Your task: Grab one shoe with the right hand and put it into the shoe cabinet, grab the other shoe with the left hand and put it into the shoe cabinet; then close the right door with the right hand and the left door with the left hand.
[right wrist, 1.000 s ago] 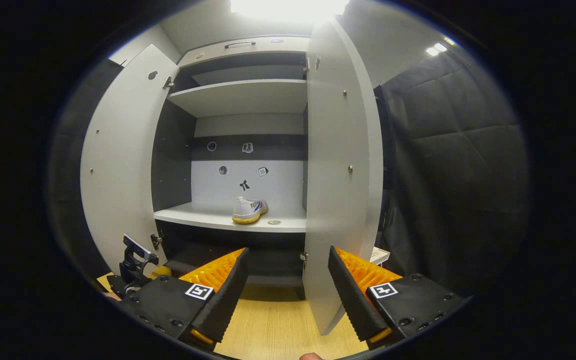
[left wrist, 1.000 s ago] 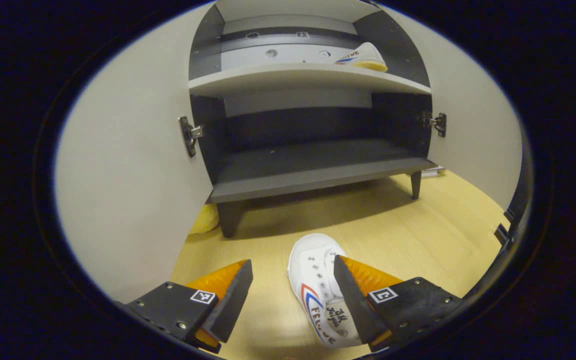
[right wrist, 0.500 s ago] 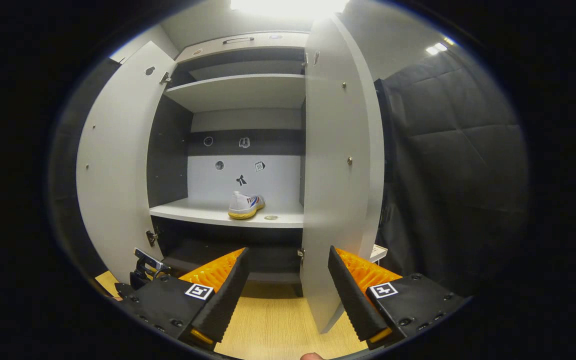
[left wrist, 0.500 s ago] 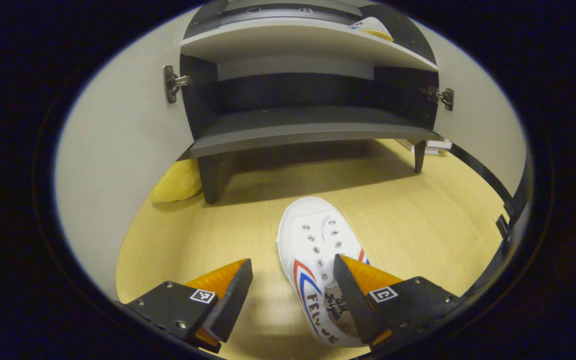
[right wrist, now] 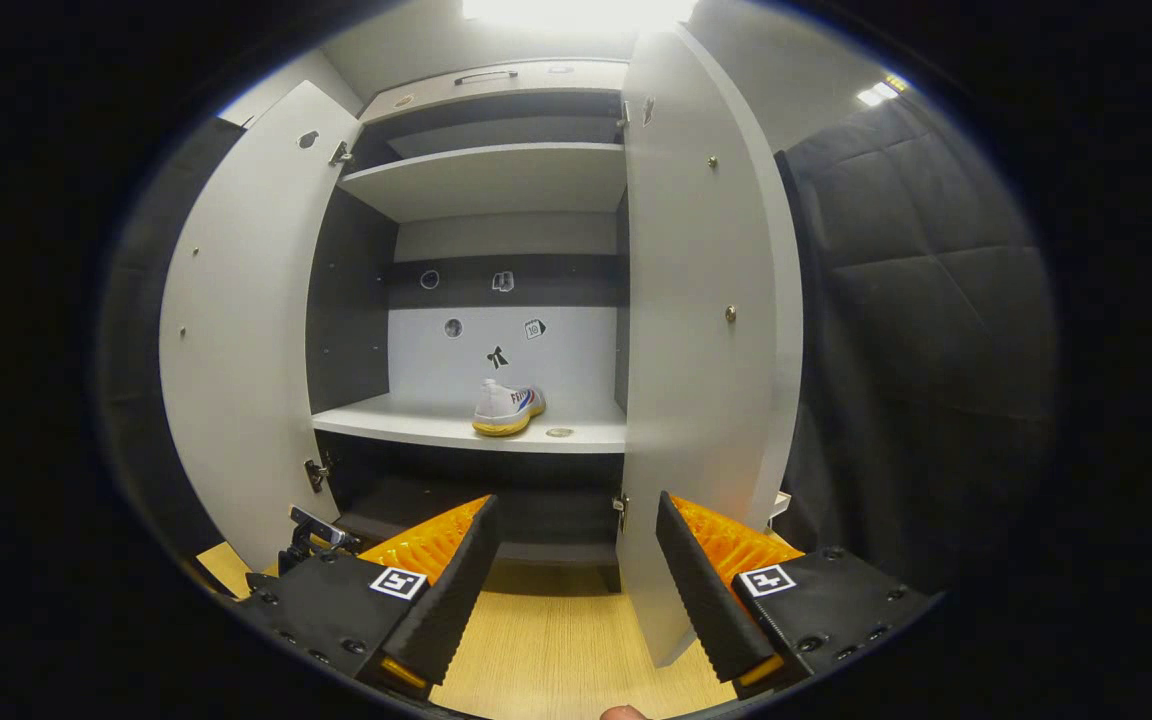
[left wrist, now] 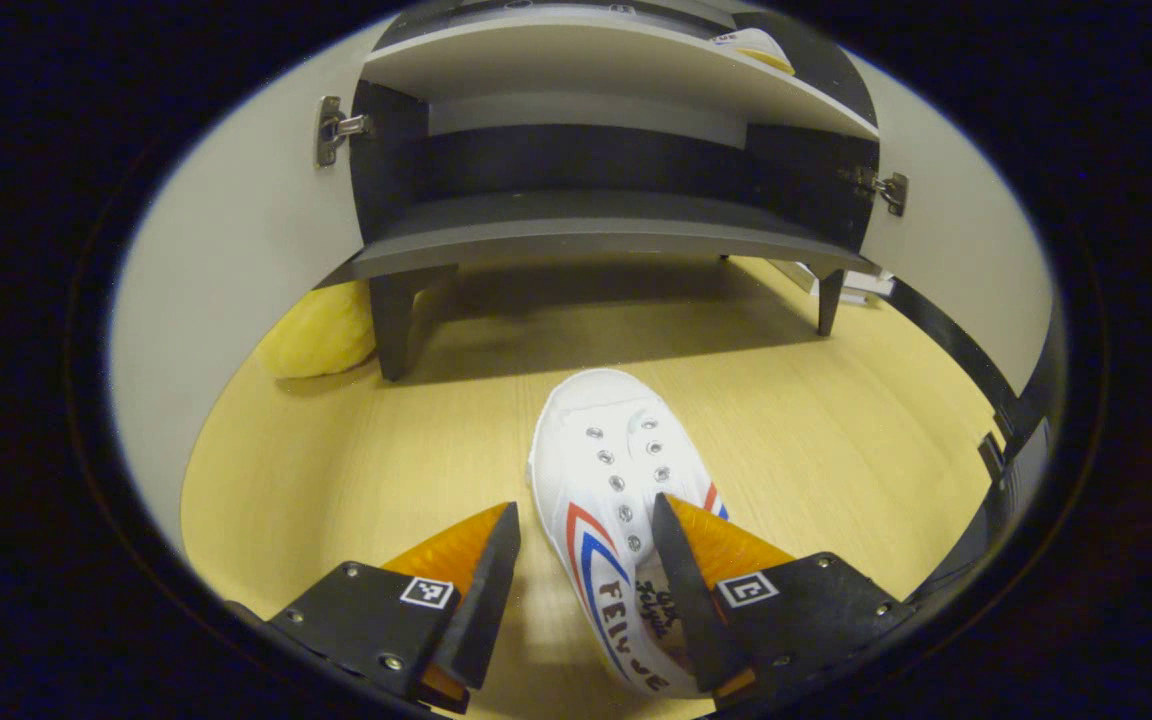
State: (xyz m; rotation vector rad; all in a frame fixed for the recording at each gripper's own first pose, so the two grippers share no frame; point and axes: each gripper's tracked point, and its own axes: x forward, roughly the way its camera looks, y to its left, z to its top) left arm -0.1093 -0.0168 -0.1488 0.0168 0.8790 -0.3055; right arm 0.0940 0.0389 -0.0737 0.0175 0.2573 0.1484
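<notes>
Wood floor (left wrist: 386, 470) before the open shoe cabinet (right wrist: 481, 180): second shoe about to be grasped.
One shoe (right wrist: 506, 408) rests on the cabinet's middle shelf; the other shoe (left wrist: 616, 480) lies in front of the cabinet, between the spread left tool (left wrist: 576, 580). Next: close on it, lift. Right tool (right wrist: 576, 590) spread, empty.
</notes>
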